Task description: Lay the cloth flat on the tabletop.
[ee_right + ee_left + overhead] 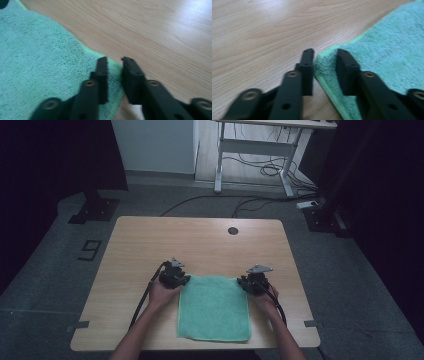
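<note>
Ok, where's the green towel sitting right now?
In the high view the green towel lies flat at the table's near edge, between the left gripper and right gripper.

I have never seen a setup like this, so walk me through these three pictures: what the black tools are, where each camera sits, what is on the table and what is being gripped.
There is no robot here. A person sits at a wooden table and holds a hand tool in each hand: the left gripper and the right gripper, each with two black jaws.

The high view looks down from above the person. The other two pictures come from small cameras riding on the grippers, looking along their jaws.

A green towel lies flat on the table. Each gripper is at one far corner of it. In the left gripper view, the jaws stand apart astride the corner's edge. In the right gripper view, they do likewise. Neither has closed on the cloth yet.
</note>
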The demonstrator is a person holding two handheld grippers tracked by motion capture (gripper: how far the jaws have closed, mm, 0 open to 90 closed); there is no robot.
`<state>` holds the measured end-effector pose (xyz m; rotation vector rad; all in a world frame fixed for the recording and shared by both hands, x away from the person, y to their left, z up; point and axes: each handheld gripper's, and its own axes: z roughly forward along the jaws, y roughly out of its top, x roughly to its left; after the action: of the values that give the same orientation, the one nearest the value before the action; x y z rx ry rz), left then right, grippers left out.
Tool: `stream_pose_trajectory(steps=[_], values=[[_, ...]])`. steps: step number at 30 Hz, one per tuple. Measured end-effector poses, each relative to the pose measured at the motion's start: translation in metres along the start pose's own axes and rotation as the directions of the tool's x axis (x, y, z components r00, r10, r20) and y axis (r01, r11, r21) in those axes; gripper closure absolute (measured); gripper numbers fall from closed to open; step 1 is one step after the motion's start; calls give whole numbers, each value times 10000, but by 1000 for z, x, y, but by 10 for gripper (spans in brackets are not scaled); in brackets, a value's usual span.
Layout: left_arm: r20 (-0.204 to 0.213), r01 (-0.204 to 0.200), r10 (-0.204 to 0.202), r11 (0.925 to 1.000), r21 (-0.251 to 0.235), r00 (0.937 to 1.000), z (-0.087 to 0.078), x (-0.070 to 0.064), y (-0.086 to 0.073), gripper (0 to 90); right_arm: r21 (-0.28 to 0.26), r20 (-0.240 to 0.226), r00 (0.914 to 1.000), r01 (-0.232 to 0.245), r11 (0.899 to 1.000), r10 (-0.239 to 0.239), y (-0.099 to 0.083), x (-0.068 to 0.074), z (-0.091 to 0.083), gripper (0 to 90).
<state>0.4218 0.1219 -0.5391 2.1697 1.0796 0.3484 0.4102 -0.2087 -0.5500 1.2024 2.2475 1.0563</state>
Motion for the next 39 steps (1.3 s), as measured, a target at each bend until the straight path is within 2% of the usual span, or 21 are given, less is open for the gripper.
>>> stream_pose_trajectory(steps=[2, 4, 5, 8, 9, 11, 12, 16, 19, 22, 25, 26, 27, 30, 32, 34, 35, 38, 39], values=[[46, -104, 104, 9999, -61, 9999, -1, -2, -1, 812, -56, 281, 9996, 27, 10000, -26, 0, 1, 0, 857], [-22, -225, 225, 9997, -114, 9997, -1, -3, -2, 848, -203, 290, 9996, -63, 9998, 69, 0, 1, -1, 876], [-198, -327, 322, 9992, -244, 9993, -3, -3, -3, 856, -429, 356, 9992, -180, 9989, 195, 1, 1, -3, 883], [-150, -195, 189, 9989, -432, 9997, -7, 0, -2, 855, -649, 368, 9991, -197, 9977, 222, 3, 0, -6, 885], [23, -65, 67, 9983, -581, 10000, -11, 3, 0, 854, -788, 303, 9993, -189, 9967, 213, 6, -1, -8, 886], [-100, -113, 107, 9981, -600, 9999, -13, 4, 1, 852, -800, 161, 9997, -169, 9966, 183, 6, -2, -8, 887], [-147, -85, 76, 9980, -626, 9999, -13, 4, 1, 852, -712, 256, 9995, -157, 9973, 175, 7, -3, -7, 890], [-213, -109, 94, 9973, -725, 9997, -15, 6, 3, 854, -957, 280, 9993, -227, 9952, 255, 10, -3, -8, 891], [-349, -109, 83, 9971, -758, 9994, -17, 12, 10, 854, -1264, 532, 9984, -111, 9919, 179, 23, -4, -11, 891], [-513, -145, 106, 9970, -761, 9986, -15, 14, 14, 853, -1208, 701, 9974, -85, 9926, 171, 30, -6, -8, 891], [-768, -160, 107, 9975, -693, 9970, -6, 18, 24, 843, -947, 1054, 9942, -122, 9954, 223, 36, -11, 3, 890], [-768, -160, 107, 9975, -693, 9970, -6, 18, 24, 832, -947, 1054, 9942, -122, 9954, 223, 36, -11, 3, 890], [-993, -167, 111, 9983, -556, 9950, 1, 18, 27, 808, -889, 1214, 9920, -240, 9957, 348, 35, -14, 9, 887], [-1144, 50, -101, 9990, -444, 9934, 5, 18, 28, 639, -811, 1446, 9880, -421, 9958, 536, 32, -18, 15, 867], [-1145, 50, -90, 9993, -358, 9934, 0, 17, 28, 552, -812, 1677, 9845, -391, 9959, 523, 30, -19, 16, 714], [-1146, -18, -31, 9991, -422, 9934, -4, 15, 27, 509, -832, 1678, 9839, -479, 9954, 614, 30, -18, 14, 694], [-1168, -109, 34, 9979, -635, 9931, -14, 12, 25, 495, -988, 1517, 9864, -482, 9939, 629, 30, -14, 7, 645], [-1089, -171, 87, 9969, -765, 9940, -23, 10, 21, 476, -1192, 1299, 9903, -341, 9923, 497, 31, -6, -3, 624], [-996, -175, 87, 9960, -876, 9950, -29, 6, 17, 475, -1364, 970, 9946, -241, 9904, 376, 30, 4, -11, 607]])
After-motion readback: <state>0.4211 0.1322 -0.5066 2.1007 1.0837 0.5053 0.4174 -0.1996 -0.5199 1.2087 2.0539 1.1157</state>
